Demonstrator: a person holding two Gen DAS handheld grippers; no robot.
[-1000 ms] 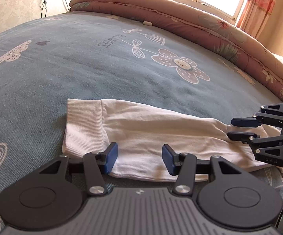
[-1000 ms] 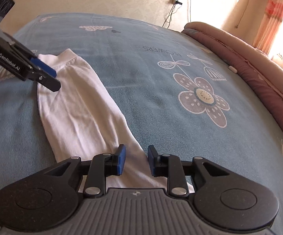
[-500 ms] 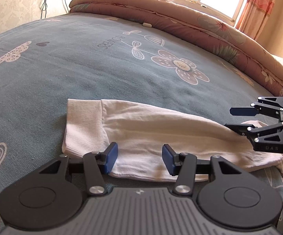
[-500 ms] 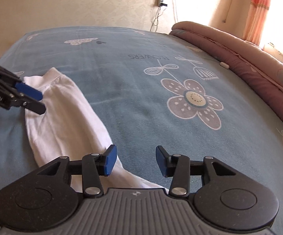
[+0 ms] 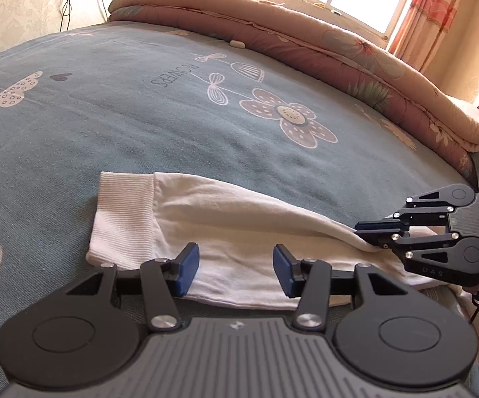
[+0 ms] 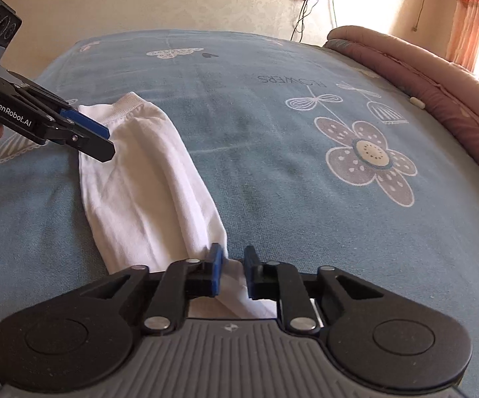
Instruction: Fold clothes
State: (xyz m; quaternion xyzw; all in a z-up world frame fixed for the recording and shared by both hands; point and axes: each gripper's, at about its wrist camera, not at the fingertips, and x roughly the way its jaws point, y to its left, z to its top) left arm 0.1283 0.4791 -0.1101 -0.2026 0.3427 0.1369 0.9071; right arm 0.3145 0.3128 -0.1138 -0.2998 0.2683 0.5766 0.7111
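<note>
One tool (image 6: 232,270) pinching white sleeve (image 6: 146,179); other tool (image 5: 236,267) open.

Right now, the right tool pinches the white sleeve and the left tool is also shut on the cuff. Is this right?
Not quite. The right tool pinches the white sleeve, but the left tool is open, its pads apart over the sleeve near the cuff, gripping nothing. The left wrist view shows it.

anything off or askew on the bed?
Nothing stands out. White sleeve lies flat on the blue sheet, lightly creased; right gripper pinches one end, left gripper open near the cuff.
</note>
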